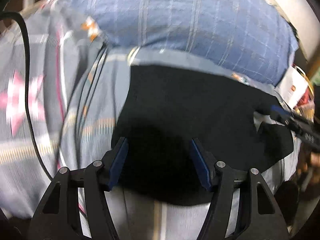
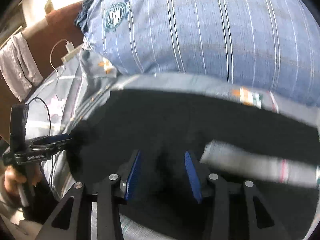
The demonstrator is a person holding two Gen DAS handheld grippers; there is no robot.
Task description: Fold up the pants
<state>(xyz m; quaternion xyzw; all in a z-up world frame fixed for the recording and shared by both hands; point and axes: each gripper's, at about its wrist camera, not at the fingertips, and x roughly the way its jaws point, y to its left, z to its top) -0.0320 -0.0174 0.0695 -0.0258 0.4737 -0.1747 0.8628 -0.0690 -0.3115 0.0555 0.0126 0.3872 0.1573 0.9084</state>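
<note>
The black pants (image 1: 190, 110) lie folded flat on a grey patterned bedsheet (image 1: 40, 100); they also fill the middle of the right wrist view (image 2: 180, 124). My left gripper (image 1: 159, 146) is open, its blue pads hovering over the near edge of the pants with nothing between them. My right gripper (image 2: 162, 158) is open too, above the pants, nothing held. The right gripper shows at the right edge of the left wrist view (image 1: 284, 118) beside the pants' corner. The left gripper shows at the left of the right wrist view (image 2: 50, 142), at the pants' other edge.
A person in a blue striped shirt (image 2: 200, 30) leans over the far side of the bed. Black cables (image 1: 28, 80) trail over the sheet at left. A white charger and cord (image 2: 68, 50) lie at the bed's far left. A pale rolled fold of cloth (image 2: 250, 160) lies right of my right gripper.
</note>
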